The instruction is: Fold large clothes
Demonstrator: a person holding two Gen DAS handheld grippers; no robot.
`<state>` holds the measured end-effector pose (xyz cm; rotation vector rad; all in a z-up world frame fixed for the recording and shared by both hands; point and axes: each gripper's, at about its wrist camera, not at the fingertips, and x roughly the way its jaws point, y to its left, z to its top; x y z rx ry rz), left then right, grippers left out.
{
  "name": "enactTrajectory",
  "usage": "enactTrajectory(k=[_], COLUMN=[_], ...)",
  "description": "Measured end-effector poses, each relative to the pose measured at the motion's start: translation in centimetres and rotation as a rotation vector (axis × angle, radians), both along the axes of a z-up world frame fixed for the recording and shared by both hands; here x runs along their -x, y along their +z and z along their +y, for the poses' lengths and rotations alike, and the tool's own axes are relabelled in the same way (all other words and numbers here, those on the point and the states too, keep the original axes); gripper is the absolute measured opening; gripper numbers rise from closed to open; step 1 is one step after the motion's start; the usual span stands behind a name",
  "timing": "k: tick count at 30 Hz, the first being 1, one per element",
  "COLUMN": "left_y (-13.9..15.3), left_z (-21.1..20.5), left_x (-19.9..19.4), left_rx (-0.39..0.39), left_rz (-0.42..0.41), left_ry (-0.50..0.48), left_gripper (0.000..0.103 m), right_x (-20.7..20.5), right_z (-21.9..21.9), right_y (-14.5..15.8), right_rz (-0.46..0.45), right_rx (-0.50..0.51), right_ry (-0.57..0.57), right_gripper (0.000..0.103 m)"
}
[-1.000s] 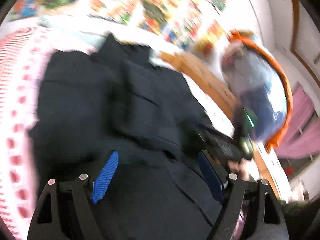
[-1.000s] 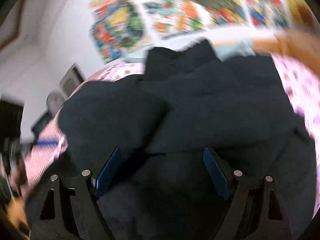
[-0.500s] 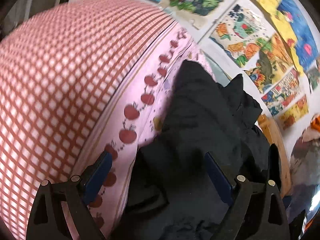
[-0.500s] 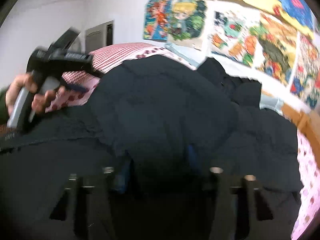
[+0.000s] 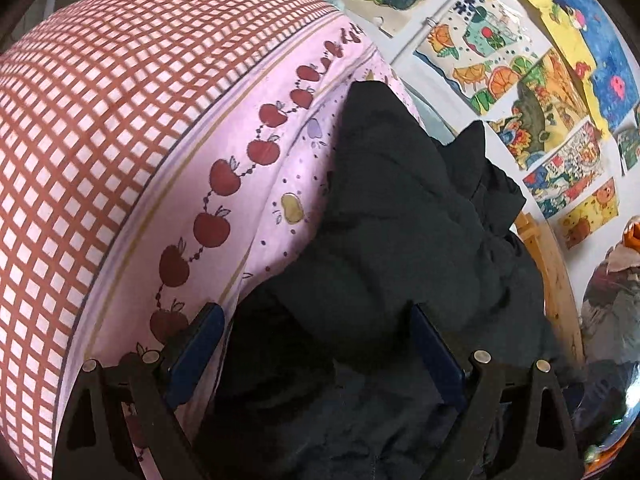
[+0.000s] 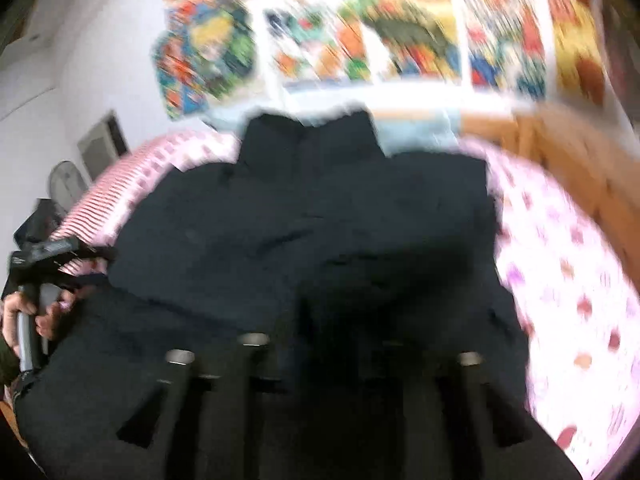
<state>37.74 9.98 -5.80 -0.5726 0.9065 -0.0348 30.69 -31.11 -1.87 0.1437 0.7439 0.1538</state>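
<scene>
While the right wrist view is smeared with motion blur, the left one is sharp, so most of this comes from there. Big black jacket (image 5: 400, 240) is heaped on the pink bedspread (image 5: 256, 184), the one with a chain of red apples printed along its border and a red-and-white checked quilt (image 5: 100, 120) bulging up on the far side of that border from the jacket.

Left gripper (image 5: 316, 356) has its blue-padded fingers (image 5: 196, 344) spread wide apart, straddling the jacket's near edge: one finger sits over the pink fabric just beside the jacket, the other over the black cloth itself. Nothing pinched between them as far as I can see.

Right gripper (image 6: 328, 364) is a dark blur against the jacket. Its fingers look drawn in close and buried in a fold, but honestly I can't tell whether it's gripping or not.

Beyond the jacket, wall is plastered with colourful kids' drawings (image 5: 520, 80). No brand tags, labels or readable writing anywhere. Wooden bed frame (image 5: 552, 280) runs just past the jacket.
</scene>
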Motion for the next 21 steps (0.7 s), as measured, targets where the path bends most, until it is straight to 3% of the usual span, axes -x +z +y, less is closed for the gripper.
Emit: enactTrajectory(k=[2,6,10,13,17,19,21], left_y=[0.3,2.2,5.0,6.2,6.5,5.7,4.7], left_z=[0.2,-0.3,-3.9,-7.3,-10.7,-12.2,-13.3], left_x=[0.3,1.6,2.7,2.6,1.0,-0.4,-1.8], left_rx=[0.005,-0.058,-0.183,-0.280,-0.355,-0.389,-0.426], left_rz=[-0.022,-0.123,-0.281,-0.336,-0.338,-0.297,-0.253], left_ry=[0.007,-0.028,-0.210,-0.342,-0.433,-0.472,-0.491], left_gripper=[0.093,0.093,0.093,0.093,0.093,0.093,0.093], right_x=[0.7,3.2,4.6,3.4,0.8,-1.7,-3.9], right_z=[-1.5,-3.8,-6.1,-6.3,-3.5,-1.6,-1.0], right_y=[-1.8,-2.7,-0.6,1.4,1.9,1.0,-0.6], right_rz=[0.069,0.115,0.040,-0.023,-0.044,0.031,0.109], right_rx=[-0.033,0.015,0.021,0.021,0.044,0.017,-0.052], right_ry=[-0.010,-0.045,-0.095,-0.114,-0.015,0.093,0.132], right_gripper=[0.055,0.056,0.056,0.056,0.054,0.054,0.054])
